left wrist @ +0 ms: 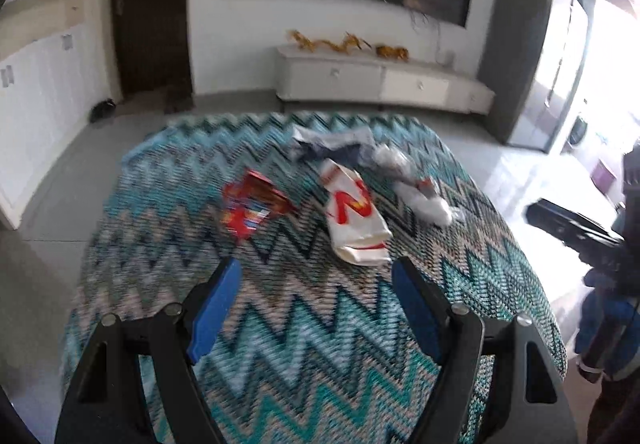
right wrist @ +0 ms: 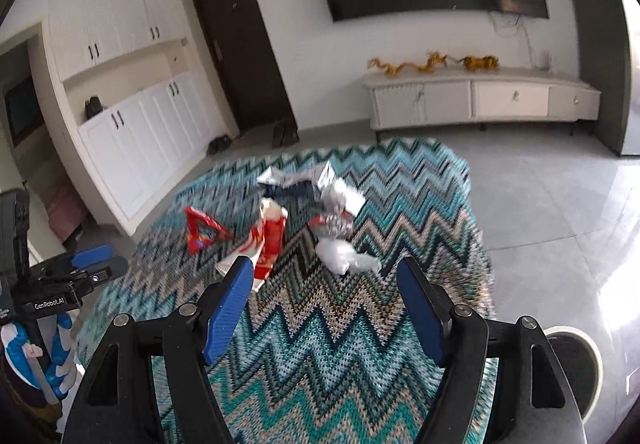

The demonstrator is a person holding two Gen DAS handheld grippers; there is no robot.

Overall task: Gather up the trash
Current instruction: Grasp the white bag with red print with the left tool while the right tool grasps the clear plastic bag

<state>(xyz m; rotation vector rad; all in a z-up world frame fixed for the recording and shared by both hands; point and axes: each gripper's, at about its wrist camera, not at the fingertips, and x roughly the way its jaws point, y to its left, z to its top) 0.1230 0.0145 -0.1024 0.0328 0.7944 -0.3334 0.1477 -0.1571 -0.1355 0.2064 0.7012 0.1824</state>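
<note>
Both tools are seen spread wide with nothing held between their blue pads: the left tool (left wrist: 316, 272) is poised above the near part of the zigzag-patterned cloth (left wrist: 320, 344) that covers the surface, and the right tool (right wrist: 325, 270) is held likewise, its left pad (right wrist: 228, 304) overlapping the near end of the white-and-red paper bag (right wrist: 269, 240) in the right wrist view; whether contact is made cannot be told from the pictures.

All of the trash is found lying loose on the cloth, grouped toward the far half of the surface. A red snack wrapper (left wrist: 253, 206) is placed to the left, apart from the rest. The white-and-red paper bag (left wrist: 354, 222) is laid just beside it toward the middle. Crumpled white plastic (left wrist: 424, 196) is heaped to the right of the bag, and a dark blue-and-white wrapper (left wrist: 334, 146) is spread behind, at the far edge of the group. In the right wrist view the same four items can be matched: red snack wrapper (right wrist: 202, 230), crumpled white plastic (right wrist: 340, 252) and dark blue-and-white wrapper (right wrist: 294, 186).

No bin, bag or other receptacle is shown in either view, so where the trash is to be gathered cannot be told. The task is judged to be at its very start: nothing has been grasped, and every piece is left to be collected. The paper bag and the plastic appear nearest to the tools and are judged likely first picks.
</note>
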